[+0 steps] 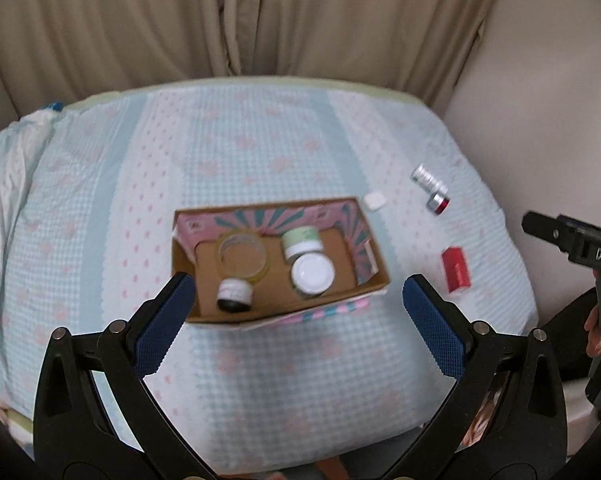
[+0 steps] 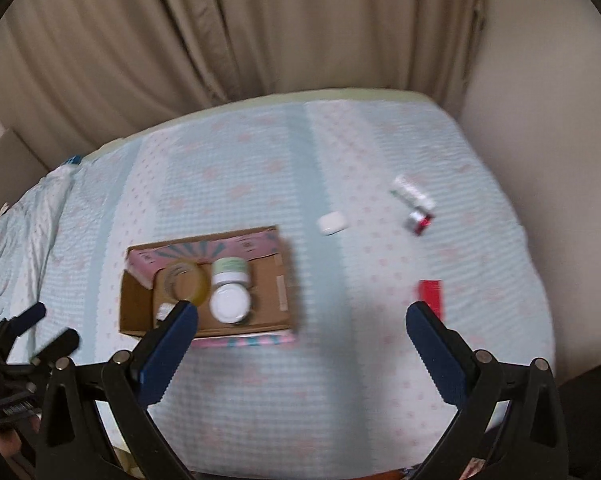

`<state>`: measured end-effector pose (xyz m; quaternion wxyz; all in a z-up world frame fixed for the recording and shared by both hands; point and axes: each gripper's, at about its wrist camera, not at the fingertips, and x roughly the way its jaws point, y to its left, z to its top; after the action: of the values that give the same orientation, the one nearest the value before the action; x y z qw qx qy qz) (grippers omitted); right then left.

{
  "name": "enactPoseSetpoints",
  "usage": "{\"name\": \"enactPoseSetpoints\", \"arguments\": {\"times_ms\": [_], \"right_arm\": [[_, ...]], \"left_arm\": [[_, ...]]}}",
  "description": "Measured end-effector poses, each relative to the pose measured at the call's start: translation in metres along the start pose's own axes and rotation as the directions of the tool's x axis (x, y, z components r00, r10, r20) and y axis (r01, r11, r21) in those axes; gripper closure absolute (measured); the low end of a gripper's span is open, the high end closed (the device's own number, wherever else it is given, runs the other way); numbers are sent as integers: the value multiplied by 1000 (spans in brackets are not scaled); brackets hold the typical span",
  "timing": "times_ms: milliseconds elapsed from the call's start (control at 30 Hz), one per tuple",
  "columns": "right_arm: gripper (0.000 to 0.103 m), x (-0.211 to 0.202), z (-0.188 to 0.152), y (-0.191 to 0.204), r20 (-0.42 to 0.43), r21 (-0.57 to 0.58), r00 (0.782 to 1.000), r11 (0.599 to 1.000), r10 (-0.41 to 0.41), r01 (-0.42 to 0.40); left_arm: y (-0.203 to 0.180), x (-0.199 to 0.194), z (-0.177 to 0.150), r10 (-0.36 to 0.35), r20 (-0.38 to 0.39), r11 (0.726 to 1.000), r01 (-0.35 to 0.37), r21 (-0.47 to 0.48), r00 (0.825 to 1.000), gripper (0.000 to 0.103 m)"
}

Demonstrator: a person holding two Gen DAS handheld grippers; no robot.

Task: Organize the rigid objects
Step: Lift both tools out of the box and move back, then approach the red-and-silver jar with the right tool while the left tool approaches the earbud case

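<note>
An open cardboard box (image 1: 374,280) (image 2: 282,296) lies on the bed. It holds a roll of clear tape (image 1: 242,258) (image 2: 186,280), a green-lidded jar (image 1: 302,240) (image 2: 230,272), a white-lidded jar (image 1: 313,273) (image 2: 230,303) and a small dark jar (image 1: 234,295). To its right on the cover lie a white case (image 1: 374,201) (image 2: 332,224), a silver and red tube (image 1: 430,188) (image 2: 414,204) and a red box (image 1: 455,269) (image 2: 431,294). My left gripper (image 1: 296,308) hangs open over the box's near side. My right gripper (image 2: 302,334) is open above the cover, holding nothing.
The bed has a pale blue cover (image 1: 260,160) (image 2: 260,400) with pink motifs. Beige curtains (image 1: 260,16) (image 2: 280,20) hang behind it and a wall (image 1: 548,100) stands at the right. Crumpled bedding (image 1: 12,160) lies at the far left.
</note>
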<state>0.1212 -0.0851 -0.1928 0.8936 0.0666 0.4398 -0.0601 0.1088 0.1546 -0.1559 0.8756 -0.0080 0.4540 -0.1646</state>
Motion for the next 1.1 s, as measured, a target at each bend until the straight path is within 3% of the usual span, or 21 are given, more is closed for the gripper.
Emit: {"name": "enactPoseSetpoints", "arguments": {"times_ms": [133,300,600,733,900,1100], "right_arm": [[0,-18,3,-31,23,-2,999,999,-40,40],[0,-24,12,-74,57,-32,998,999,-22,24],[0,-4,39,-158,82,-167,992,982,98,-83],[0,11,54,-190,67,-246,988,962,135,-115],[0,36,73,-218,29,-280,982,945,185,-169],[0,64,91,-238,9,-293,979,937,203,-192]], "left_arm": [[-26,-7,9,-10,33,1000,10,4,999,0],[-68,-3,18,27,62,1000,-26,-11,998,0],[-161,28,49,139,88,987,-130,-96,986,0],[-185,51,63,154,70,974,-140,-177,986,0],[-211,83,78,192,38,965,-182,-188,981,0],[-224,134,95,168,-19,956,-168,-242,986,0]]}}
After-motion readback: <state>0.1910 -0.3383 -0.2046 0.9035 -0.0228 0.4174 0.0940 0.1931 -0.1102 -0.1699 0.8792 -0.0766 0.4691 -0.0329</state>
